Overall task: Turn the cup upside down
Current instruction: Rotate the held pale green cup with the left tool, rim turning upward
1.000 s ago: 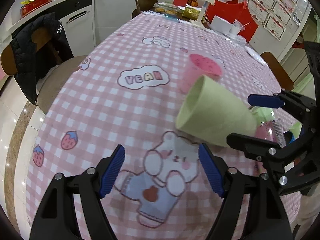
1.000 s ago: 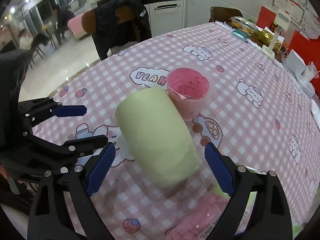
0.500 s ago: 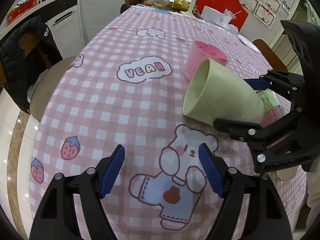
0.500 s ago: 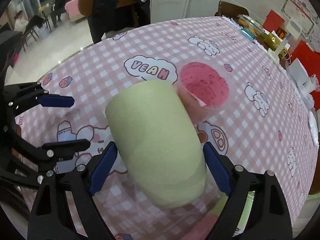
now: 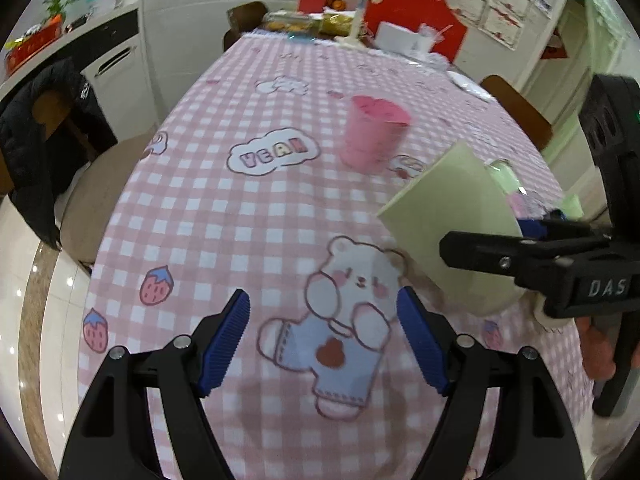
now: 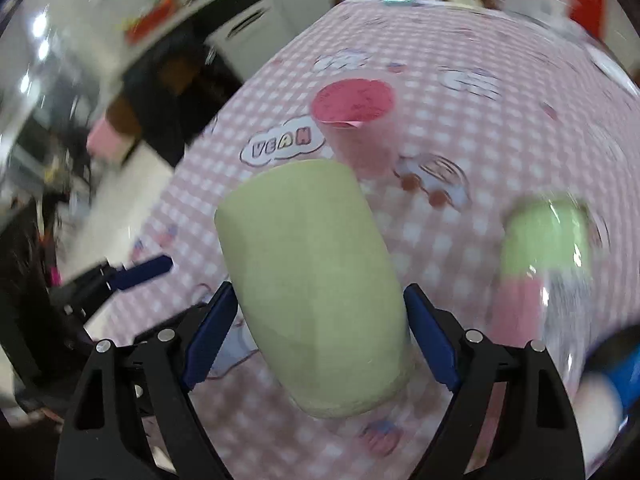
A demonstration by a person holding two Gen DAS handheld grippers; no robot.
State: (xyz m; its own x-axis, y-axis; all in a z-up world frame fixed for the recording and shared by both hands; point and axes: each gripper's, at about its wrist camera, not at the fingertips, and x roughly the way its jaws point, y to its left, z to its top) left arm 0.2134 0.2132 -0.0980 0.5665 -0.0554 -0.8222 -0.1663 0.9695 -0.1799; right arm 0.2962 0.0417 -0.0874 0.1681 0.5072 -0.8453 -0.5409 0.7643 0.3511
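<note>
A pale green cup is clamped between the blue pads of my right gripper and held tilted above the tablecloth. In the left wrist view the same cup shows at the right, its mouth pointing down and to the left, with the right gripper shut around it. My left gripper is open and empty, low over the bear print. A pink cup stands upright further back on the table; it also shows in the right wrist view.
The pink checked tablecloth covers the table. A clear bottle with a green and pink label lies at the right. Boxes and red items crowd the far end. A chair with a black jacket stands left of the table.
My right gripper has turned the green cup further over, its mouth now facing down and left, and has swung to the right. The left gripper stays open and about in place.
</note>
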